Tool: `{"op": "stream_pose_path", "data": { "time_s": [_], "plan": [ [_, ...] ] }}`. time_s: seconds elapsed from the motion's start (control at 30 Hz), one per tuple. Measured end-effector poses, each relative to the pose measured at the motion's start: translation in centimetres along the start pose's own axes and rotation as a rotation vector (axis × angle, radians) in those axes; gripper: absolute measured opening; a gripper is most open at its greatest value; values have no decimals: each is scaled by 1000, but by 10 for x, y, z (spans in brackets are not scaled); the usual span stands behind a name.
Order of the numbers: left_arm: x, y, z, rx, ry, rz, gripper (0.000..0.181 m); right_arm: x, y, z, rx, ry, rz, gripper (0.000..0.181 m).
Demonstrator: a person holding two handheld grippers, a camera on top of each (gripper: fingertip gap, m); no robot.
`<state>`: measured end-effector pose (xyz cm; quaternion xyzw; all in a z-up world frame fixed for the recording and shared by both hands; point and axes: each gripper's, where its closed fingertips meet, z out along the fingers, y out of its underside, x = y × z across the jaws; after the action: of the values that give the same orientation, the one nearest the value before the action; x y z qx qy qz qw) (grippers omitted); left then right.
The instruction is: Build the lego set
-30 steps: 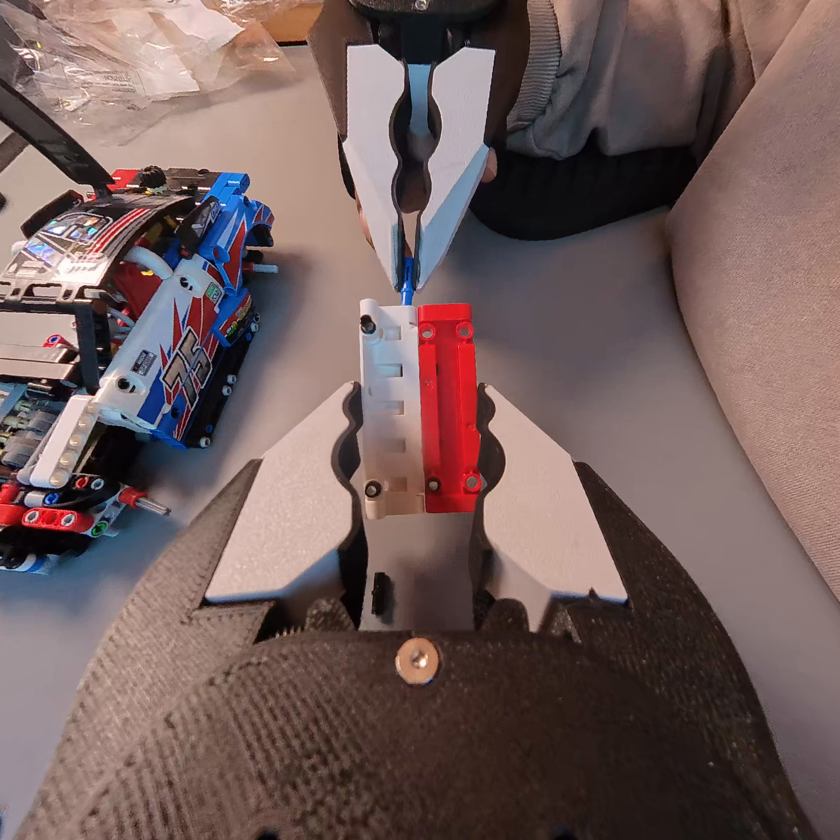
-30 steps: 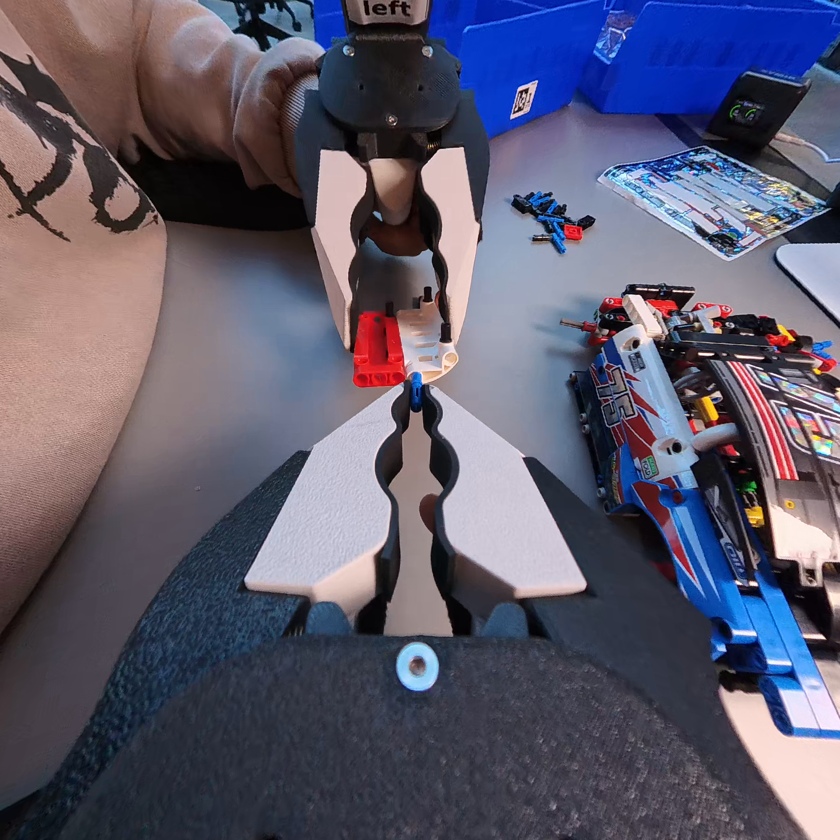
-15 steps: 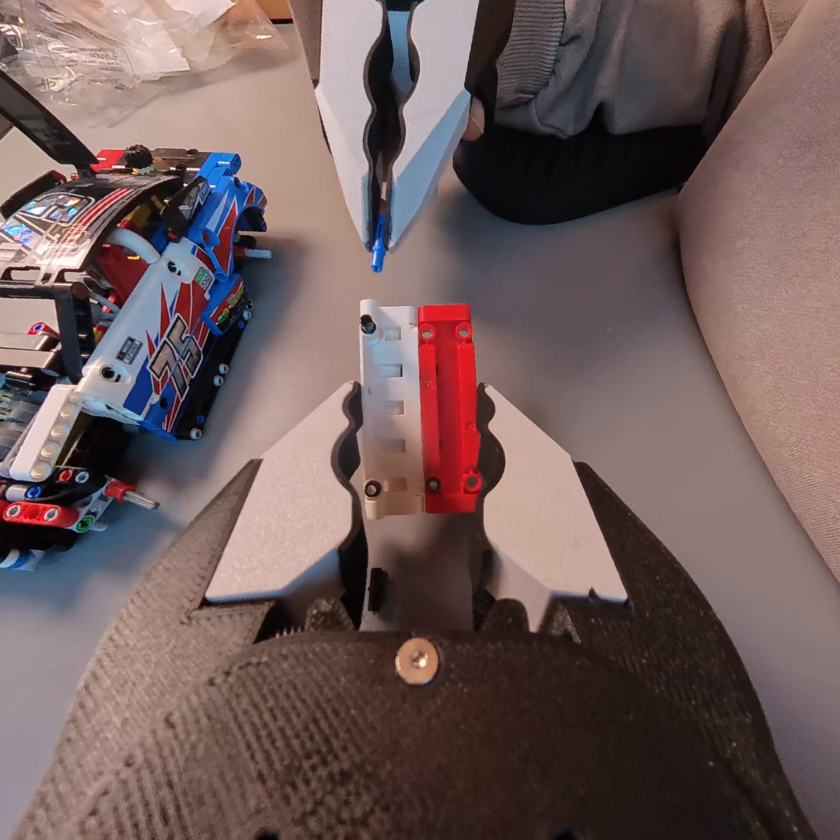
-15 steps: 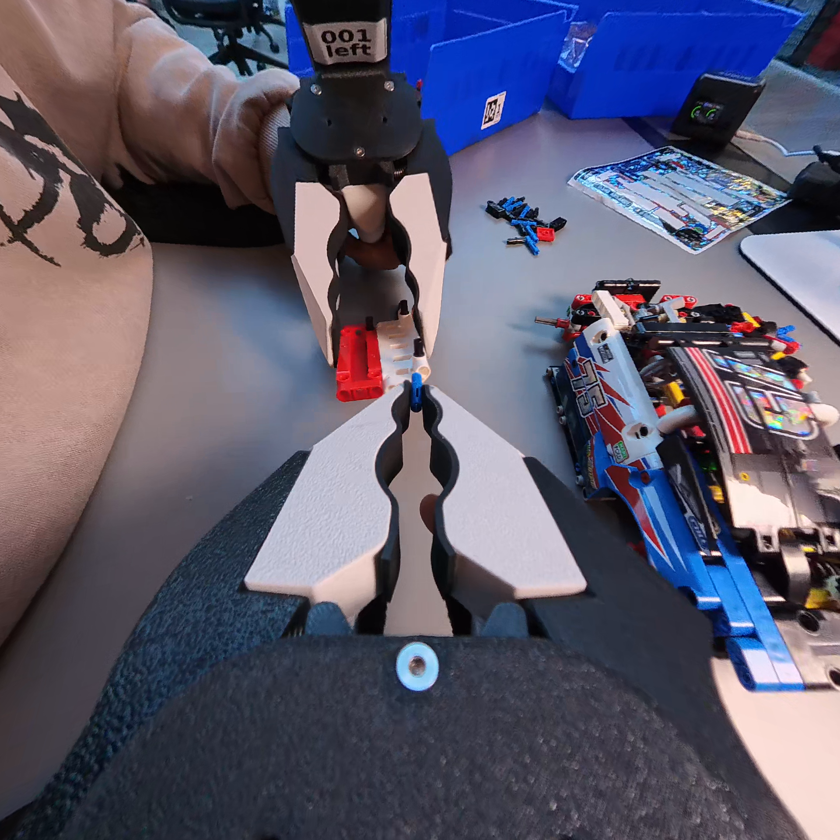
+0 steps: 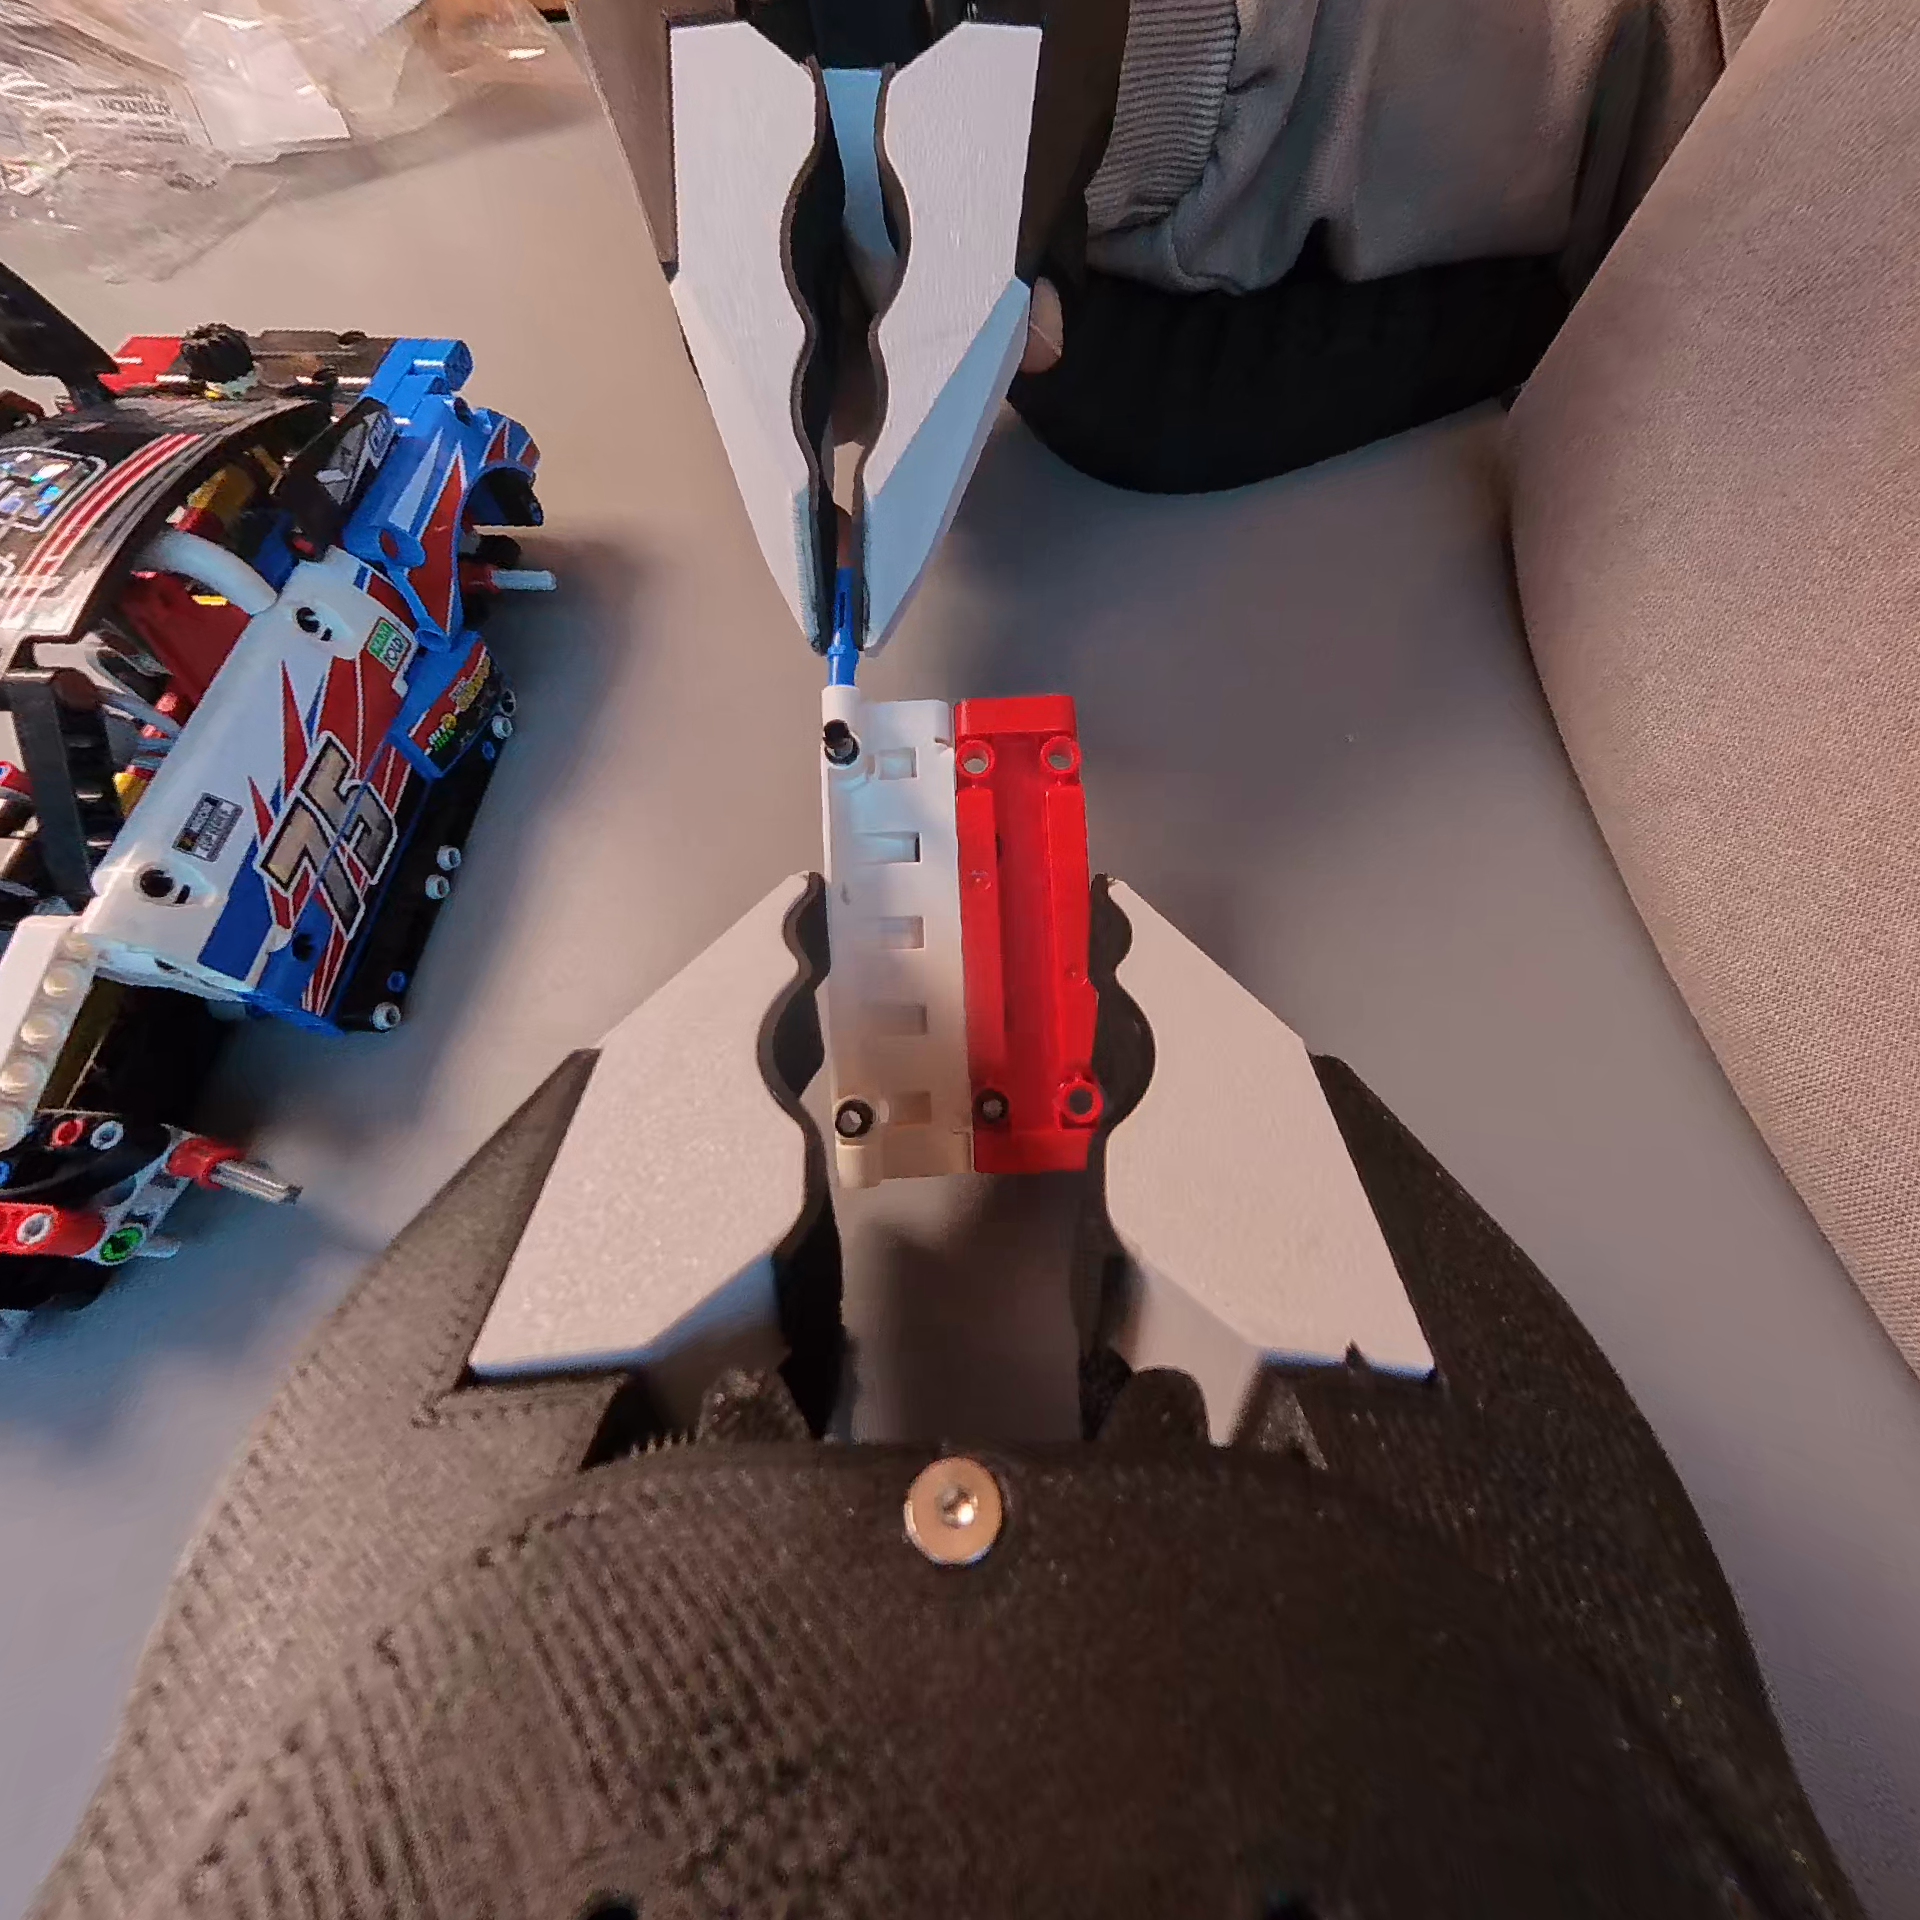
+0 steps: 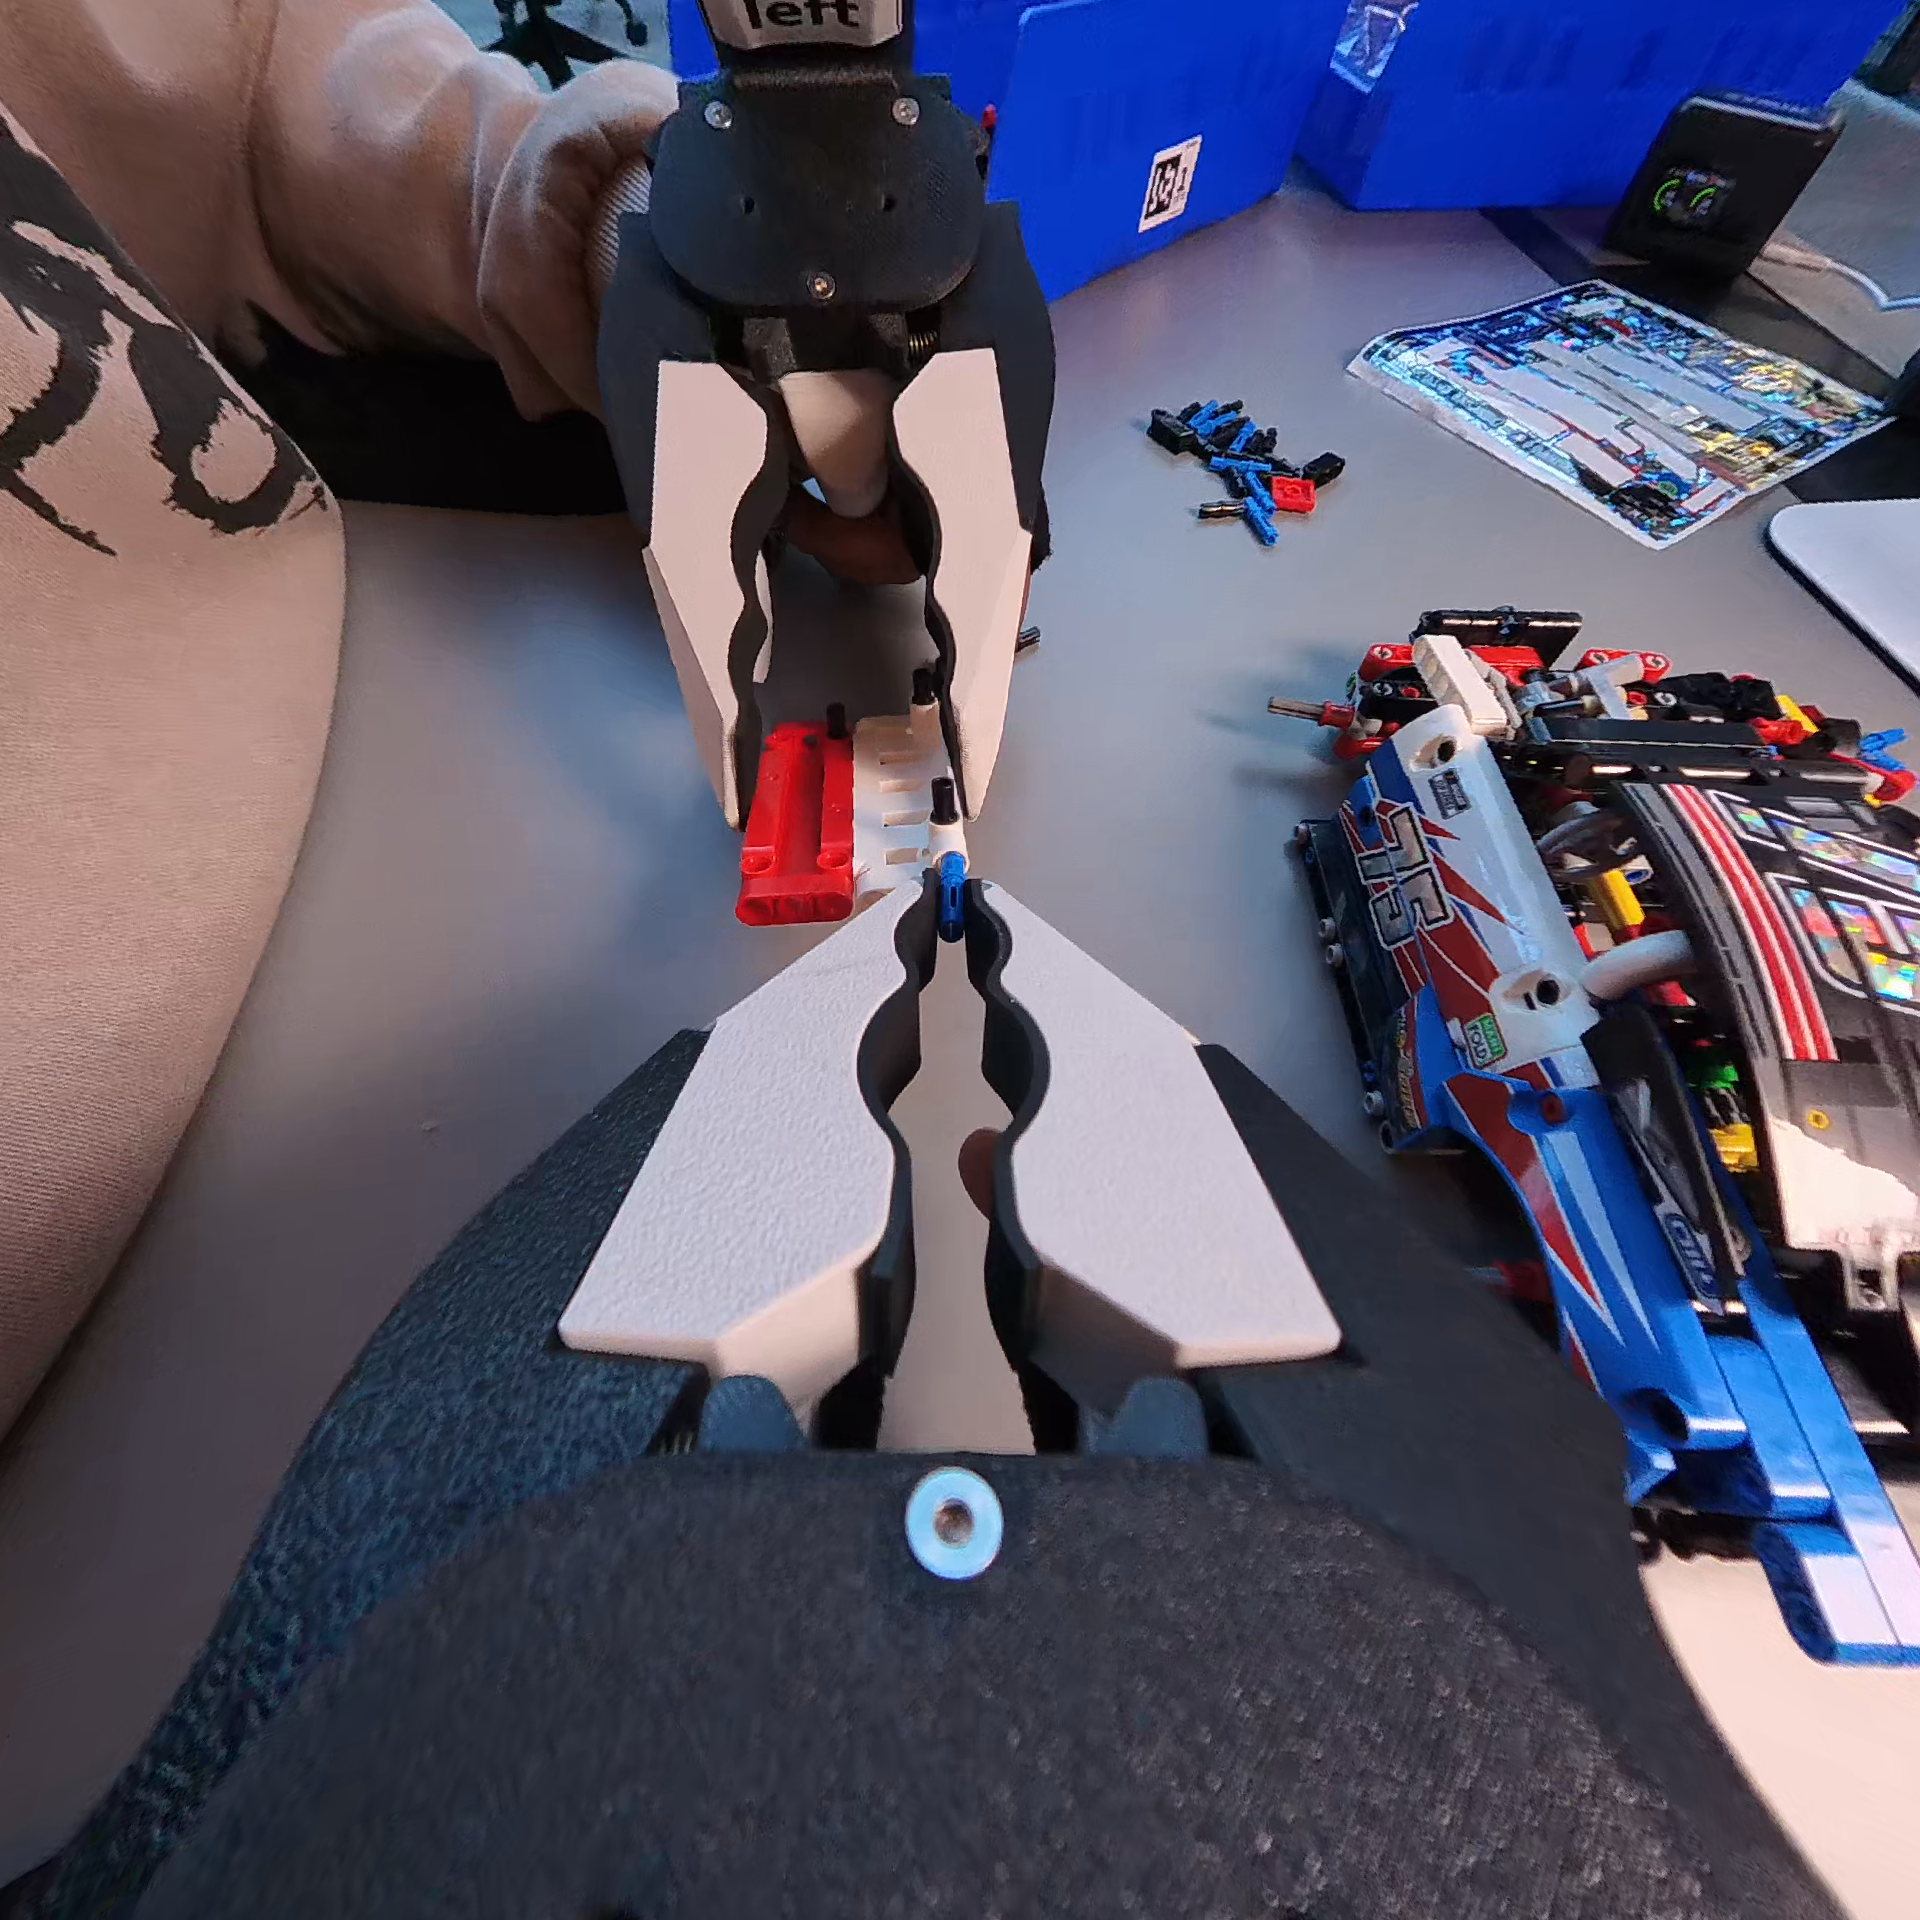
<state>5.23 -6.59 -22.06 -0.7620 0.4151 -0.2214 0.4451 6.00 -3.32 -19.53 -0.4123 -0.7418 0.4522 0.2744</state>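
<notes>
My left gripper (image 5: 958, 894) is shut on a white and red panel assembly (image 5: 956, 935) and holds it flat above the grey table. In the right wrist view the assembly (image 6: 831, 821) sits between the left gripper's fingers (image 6: 852, 800). My right gripper (image 6: 948, 902) is shut on a small blue pin (image 6: 949, 899). The pin's tip touches the white panel's far left corner (image 5: 840, 712). The right gripper (image 5: 844, 634) faces me in the left wrist view, with the blue pin (image 5: 844, 623) at its tips.
A partly built red, white and blue race car (image 6: 1621, 1039) lies to the right of the right gripper; it also shows in the left wrist view (image 5: 239, 769). A pile of small blue and black pins (image 6: 1247, 473), an instruction booklet (image 6: 1621, 405), blue bins (image 6: 1351, 94), clear plastic bags (image 5: 177, 94).
The right gripper drew back with the blue pin half a second ago, then came forward again. The pin tip now meets the white panel's corner, farther left than before.
</notes>
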Motion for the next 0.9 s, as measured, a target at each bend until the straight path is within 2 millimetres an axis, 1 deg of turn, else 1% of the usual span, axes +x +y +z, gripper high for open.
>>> {"op": "stream_pose_path", "data": {
  "time_s": [0.17,0.2,0.3,0.37,0.4,0.47,0.6,0.7,0.77,0.9],
  "plan": [
    [3,1,2,-1,2,15,48,-2,10,4,-33,-28,36,1],
    [3,1,2,-1,-4,26,48,-2,11,4,-26,-36,58,1],
    [4,0,3,1,-16,61,48,-4,4,2,30,-103,175,1],
    [4,0,2,6,-19,74,48,-3,9,5,5,-102,195,1],
    [4,0,1,13,-23,85,48,-3,8,5,14,-113,227,2],
    [2,-8,-4,71,-40,86,48,0,-2,1,83,-134,297,1],
    [-9,-37,-20,238,-82,32,48,12,-36,-15,299,-132,389,1],
    [-12,-50,-29,316,-102,0,48,16,-52,-19,394,-117,434,1],
    [-12,-51,-30,322,-104,-2,48,17,-57,-20,420,-123,469,1],
    [-11,-45,-25,269,-131,38,47,12,-59,-17,391,-127,451,1]
  ]
}}
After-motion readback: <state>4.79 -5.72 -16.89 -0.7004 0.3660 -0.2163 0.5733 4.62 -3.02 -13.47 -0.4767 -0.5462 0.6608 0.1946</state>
